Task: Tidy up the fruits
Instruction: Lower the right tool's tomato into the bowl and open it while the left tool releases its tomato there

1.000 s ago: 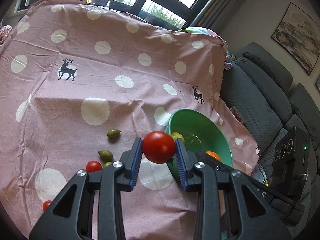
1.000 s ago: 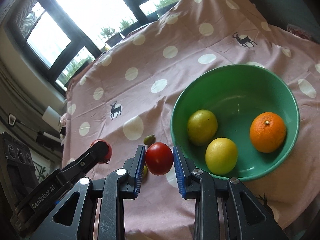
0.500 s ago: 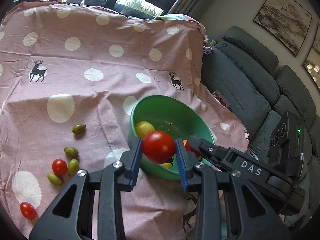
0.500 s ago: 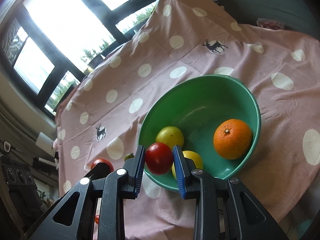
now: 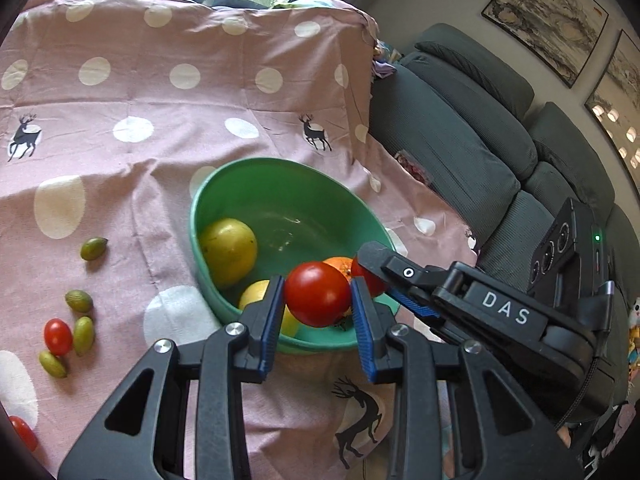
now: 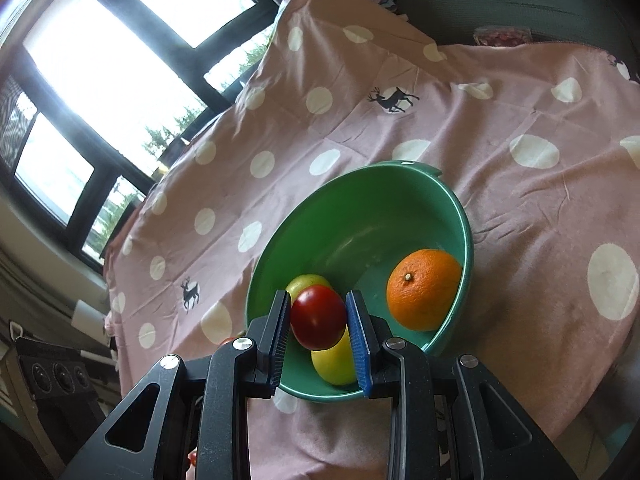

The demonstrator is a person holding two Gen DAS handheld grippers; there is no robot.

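Both the left tongs (image 5: 317,308) and right tongs (image 6: 318,322) grip a red tomato (image 5: 317,294) each, crowded over the green bowl's (image 5: 280,184) near rim. Releasing together risks the tongs colliding, or a tomato (image 6: 318,316) glancing off the lemon (image 6: 334,362) below and bouncing out onto the bench.

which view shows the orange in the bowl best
The right wrist view: the orange lies whole and unobstructed against the green bowl wall. In the left wrist view only a sliver shows behind the tomato held by the left gripper.

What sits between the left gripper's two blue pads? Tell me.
A red tomato, clamped by the left gripper over the green bowl; the left wrist view shows it.
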